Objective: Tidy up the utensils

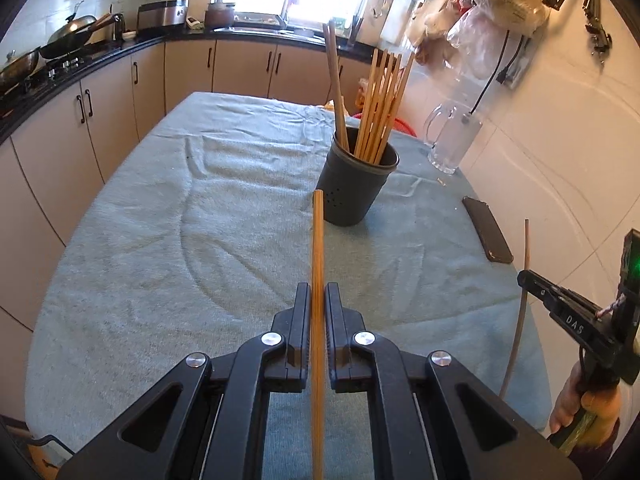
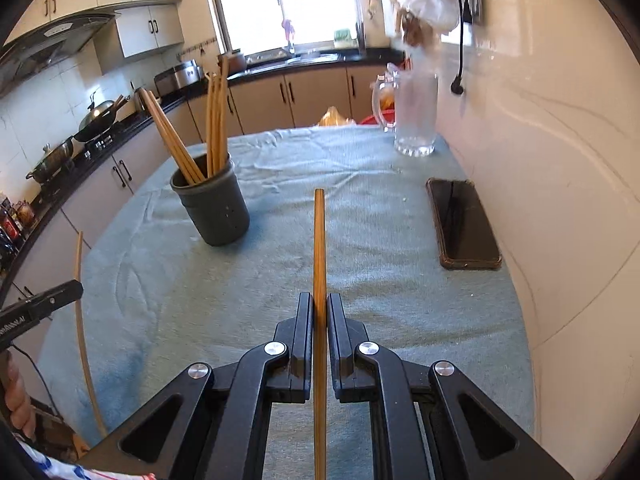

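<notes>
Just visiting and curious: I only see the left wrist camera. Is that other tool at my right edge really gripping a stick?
Observer: Yes. In the right wrist view, the right gripper has its fingers shut on a chopstick that points straight ahead.
Operator: And what hangs above the stove? My picture cuts that off.
Observer: A range hood sits over the wok.
</notes>
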{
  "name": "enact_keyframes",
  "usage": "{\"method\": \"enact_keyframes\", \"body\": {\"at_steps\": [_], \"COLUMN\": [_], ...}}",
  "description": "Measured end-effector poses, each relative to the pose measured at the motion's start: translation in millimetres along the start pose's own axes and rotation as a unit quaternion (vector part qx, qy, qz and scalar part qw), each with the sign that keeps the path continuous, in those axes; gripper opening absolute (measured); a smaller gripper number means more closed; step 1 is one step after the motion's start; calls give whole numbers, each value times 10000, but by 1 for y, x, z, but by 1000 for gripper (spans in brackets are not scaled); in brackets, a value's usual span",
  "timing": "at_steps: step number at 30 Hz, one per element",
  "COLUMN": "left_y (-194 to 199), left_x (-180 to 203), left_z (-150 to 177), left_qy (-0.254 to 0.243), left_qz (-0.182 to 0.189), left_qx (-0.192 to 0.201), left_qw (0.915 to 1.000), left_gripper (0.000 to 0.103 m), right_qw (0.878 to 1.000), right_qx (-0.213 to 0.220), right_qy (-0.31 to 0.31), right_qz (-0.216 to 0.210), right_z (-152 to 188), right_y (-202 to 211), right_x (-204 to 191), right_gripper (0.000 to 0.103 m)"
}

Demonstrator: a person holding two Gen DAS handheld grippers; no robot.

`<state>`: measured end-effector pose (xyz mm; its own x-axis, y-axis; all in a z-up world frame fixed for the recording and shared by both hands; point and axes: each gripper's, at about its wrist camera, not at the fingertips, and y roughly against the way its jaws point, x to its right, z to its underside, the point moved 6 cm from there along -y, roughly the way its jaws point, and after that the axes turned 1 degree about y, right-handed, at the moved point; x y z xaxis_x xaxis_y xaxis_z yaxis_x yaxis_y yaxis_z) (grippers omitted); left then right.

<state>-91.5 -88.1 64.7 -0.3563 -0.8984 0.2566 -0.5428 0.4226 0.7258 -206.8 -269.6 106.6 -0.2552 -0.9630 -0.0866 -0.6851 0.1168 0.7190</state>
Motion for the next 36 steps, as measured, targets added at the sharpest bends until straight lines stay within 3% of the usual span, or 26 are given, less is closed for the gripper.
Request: {"method": "enact_keyframes", "body": {"at_steps": [6,15,22,29,36], "left_y": [14,25,35,48,43], "left_x": [-2,6,5,6,-3], "left_z": [0,1,-3,-14,-21], "left_qy": [-52,-288,-249,-323,-221], "left_qz": [-121,-97,-63,-293,-412], "left_qx": [246,420,525,837,816], "left_qw": [9996,9987,9983,9955,9956], "left_gripper": [6,6,6,6,6], "right_qw": [9990,9974,9968,9965,9962], "right_qx": [443,700,785,828,862], "right_qy": [-27,-161,-130,-107,-58], "right_qz": [111,34,-40,-97,-75], "right_z": [2,-3,-8,-12,-19], "right_y": [17,35,42,44,46], "right_x": [-10,-24,-29,-29,-29], "right_gripper": [7,7,7,7,7]}}
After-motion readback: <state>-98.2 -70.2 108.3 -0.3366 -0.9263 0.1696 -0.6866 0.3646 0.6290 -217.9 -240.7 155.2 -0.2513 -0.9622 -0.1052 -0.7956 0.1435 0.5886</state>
